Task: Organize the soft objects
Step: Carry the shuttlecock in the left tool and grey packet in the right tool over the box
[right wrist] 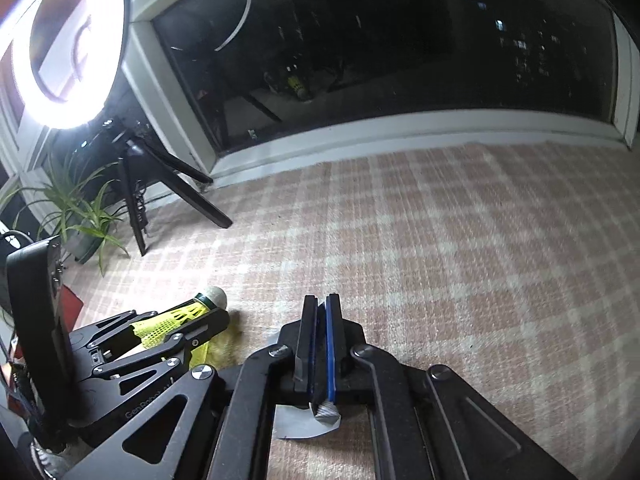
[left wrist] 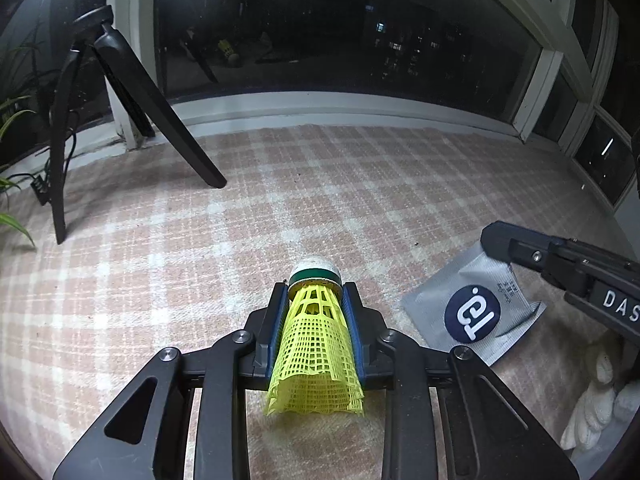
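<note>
My left gripper [left wrist: 314, 290] is shut on a yellow plastic shuttlecock [left wrist: 314, 344], its white cork tip with a green band pointing forward beyond the fingertips, just above the checked cloth. The shuttlecock [right wrist: 176, 318] also shows in the right wrist view, held in the left gripper [right wrist: 208, 312] at the lower left. My right gripper [right wrist: 318, 304] is shut on a grey foil sachet [right wrist: 326, 412], pinched between the blue pads. In the left wrist view the sachet [left wrist: 472, 312], with a dark round logo, hangs from the right gripper [left wrist: 498, 240] at the right.
A pink and white checked cloth [left wrist: 280, 208] covers the surface. A black tripod [left wrist: 132, 92] carrying a ring light [right wrist: 68, 44] stands at the back left beside a green plant [right wrist: 80, 208]. A dark window [left wrist: 340, 28] runs along the back. A white gloved hand [left wrist: 600, 400] is at lower right.
</note>
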A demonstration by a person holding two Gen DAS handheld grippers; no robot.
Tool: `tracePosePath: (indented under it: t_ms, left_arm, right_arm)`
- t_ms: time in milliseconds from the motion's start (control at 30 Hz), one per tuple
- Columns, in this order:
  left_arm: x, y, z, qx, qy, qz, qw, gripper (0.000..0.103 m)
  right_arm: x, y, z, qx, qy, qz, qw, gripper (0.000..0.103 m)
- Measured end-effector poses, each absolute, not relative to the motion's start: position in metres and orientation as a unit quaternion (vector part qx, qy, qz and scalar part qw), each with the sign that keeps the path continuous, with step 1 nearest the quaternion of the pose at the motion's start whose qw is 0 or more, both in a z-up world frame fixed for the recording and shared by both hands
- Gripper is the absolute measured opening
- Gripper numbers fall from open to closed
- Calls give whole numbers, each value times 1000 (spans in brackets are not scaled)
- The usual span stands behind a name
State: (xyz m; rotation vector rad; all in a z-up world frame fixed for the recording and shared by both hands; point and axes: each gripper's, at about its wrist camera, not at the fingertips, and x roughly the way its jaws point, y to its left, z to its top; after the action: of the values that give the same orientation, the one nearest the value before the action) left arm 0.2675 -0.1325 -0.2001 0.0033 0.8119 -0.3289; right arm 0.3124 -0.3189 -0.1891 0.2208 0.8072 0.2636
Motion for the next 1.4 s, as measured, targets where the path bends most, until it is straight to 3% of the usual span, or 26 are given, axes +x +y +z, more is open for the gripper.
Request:
tracePosePath:
  t_ms: [800, 1400]
  left_arm:
    - [226, -117, -143, -24, 335, -170, 926, 25]
    - [117, -13, -67, -56, 254, -96, 961, 25]
  right_arm:
    - [282, -318, -119, 57, 331, 145, 931, 2]
    - [209, -216, -22, 7, 254, 234, 939, 2]
